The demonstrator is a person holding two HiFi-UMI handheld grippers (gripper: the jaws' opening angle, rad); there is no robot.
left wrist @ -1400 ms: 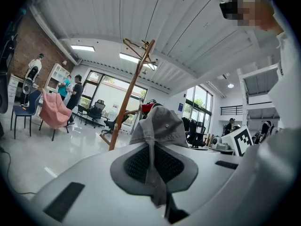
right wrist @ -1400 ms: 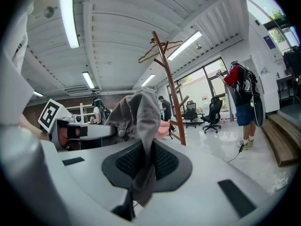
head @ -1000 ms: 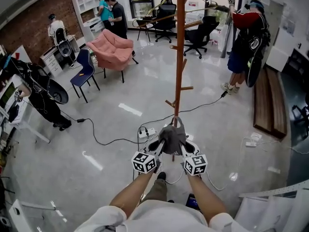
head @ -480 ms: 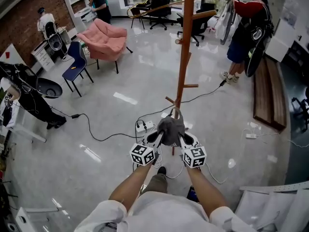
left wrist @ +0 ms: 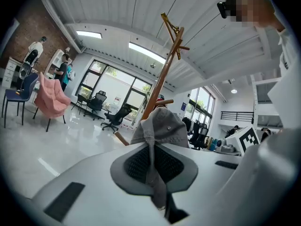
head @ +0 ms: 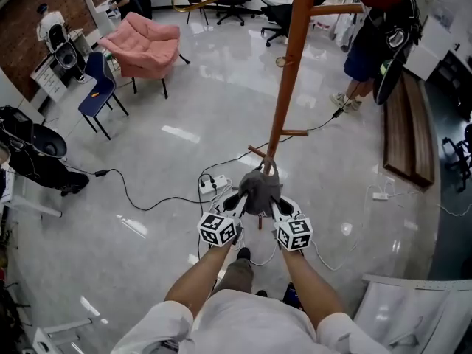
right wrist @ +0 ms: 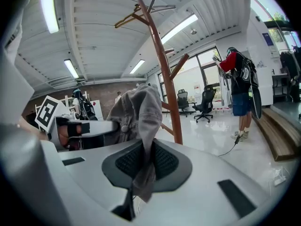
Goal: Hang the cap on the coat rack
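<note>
We're clamping the grey fabric cap (head: 259, 189) in left gripper (head: 239, 200) and right gripper (head: 275, 205) (not hung yet), tall brown wooden coat rack (head: 290, 65) just ahead.

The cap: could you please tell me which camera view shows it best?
The left gripper view: the cap sits close, its crown and button plain. The right gripper view shows bunched fabric; the head view, a small grey lump.
</note>
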